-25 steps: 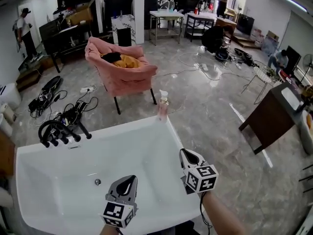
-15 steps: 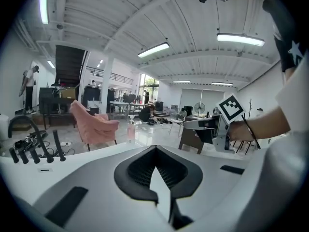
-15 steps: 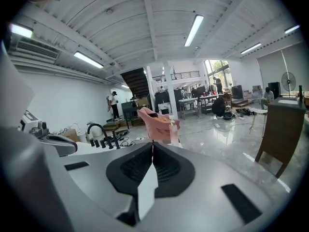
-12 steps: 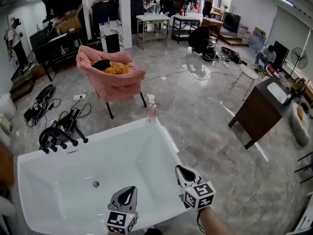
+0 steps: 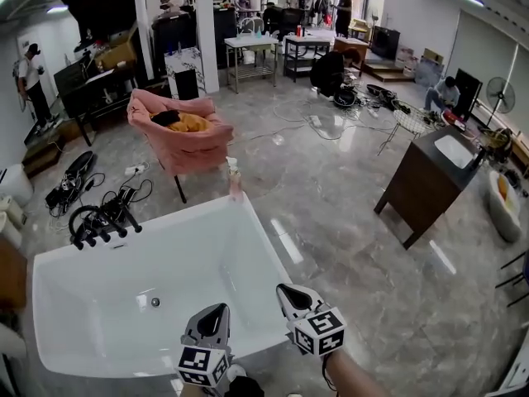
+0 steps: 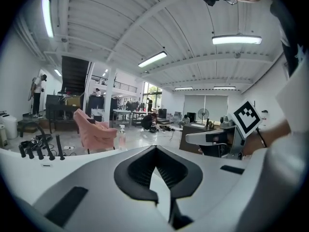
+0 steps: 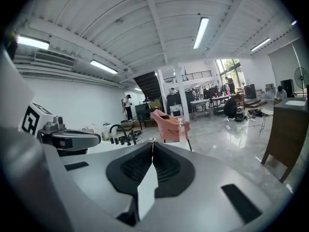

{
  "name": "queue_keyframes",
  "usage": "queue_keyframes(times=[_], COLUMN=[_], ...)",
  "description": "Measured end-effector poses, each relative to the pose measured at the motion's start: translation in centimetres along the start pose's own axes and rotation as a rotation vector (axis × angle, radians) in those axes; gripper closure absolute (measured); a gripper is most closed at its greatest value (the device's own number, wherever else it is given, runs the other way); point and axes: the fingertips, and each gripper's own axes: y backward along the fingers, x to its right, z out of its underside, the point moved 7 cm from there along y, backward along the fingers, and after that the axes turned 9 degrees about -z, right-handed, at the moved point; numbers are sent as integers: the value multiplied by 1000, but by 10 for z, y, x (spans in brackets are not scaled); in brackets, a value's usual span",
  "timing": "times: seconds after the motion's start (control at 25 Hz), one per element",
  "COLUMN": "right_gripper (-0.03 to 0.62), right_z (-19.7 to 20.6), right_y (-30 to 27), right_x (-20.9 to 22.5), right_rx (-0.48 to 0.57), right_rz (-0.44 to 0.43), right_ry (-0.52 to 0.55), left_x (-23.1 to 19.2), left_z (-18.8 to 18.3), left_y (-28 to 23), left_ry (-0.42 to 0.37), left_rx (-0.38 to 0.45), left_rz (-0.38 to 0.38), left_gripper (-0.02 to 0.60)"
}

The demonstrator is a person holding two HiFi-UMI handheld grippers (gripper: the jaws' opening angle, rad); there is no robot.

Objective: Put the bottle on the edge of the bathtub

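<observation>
Both grippers are empty rn. L gripper [image 6: 154,151] has its jaws clenched tip to tip w/ nothing between them. R gripper [image 7: 152,146] is the same: jaws pressed together, nothing held. In the head view they hang side by side over the near right corner of the tub [image 5: 182,220], w/ the L gripper [image 5: 217,313] just left of the R gripper [image 5: 286,291], both pointing out across it.

The bottle [image 5: 234,180] is well ahead of both jaws, standing upright on the tub's far rim at the right-hand corner, nowhere near either gripper. In the L gripper view the bottle [image 6: 121,136] sits ahead and a bit left of the jaw line. In the R gripper view the bottle [image 7: 182,128] sits ahead and a bit right. Pinkish w/ a white pump top, afaict.

Other stuff:
- pink chair [image 5: 183,132] on the floor just past the bottle
- black faucet [image 5: 99,222] at the far-left rim, way left of the L jaws
- drain [image 5: 154,302] in the tub bottom, left of the L jaws
- dark cabinet [image 5: 417,188] off to the right of the R jaws, well apart
</observation>
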Motion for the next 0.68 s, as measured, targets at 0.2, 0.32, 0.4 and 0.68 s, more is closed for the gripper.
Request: queue_keyframes(times=[0.2,0.32,0.4,0.68], right_gripper=[577,577,577,577], right_z=[-11,-15,-14,-7], right_y=[66,94,110,173], right_x=[-20,-34,-42,-74], right_rx=[20,26,25,49], right_rz=[-6,-18,-32,-42], right_ry=[30,49,59,82], left_x=[42,58,66,95], left_z=[-11,-15,-13,-3], left_y=[52,82,100,161], left_ry=[4,2,9,-14], left_rx=[32,38,37,38], left_rz=[-19,-30,-42,-55], left_gripper=[568,568,568,568])
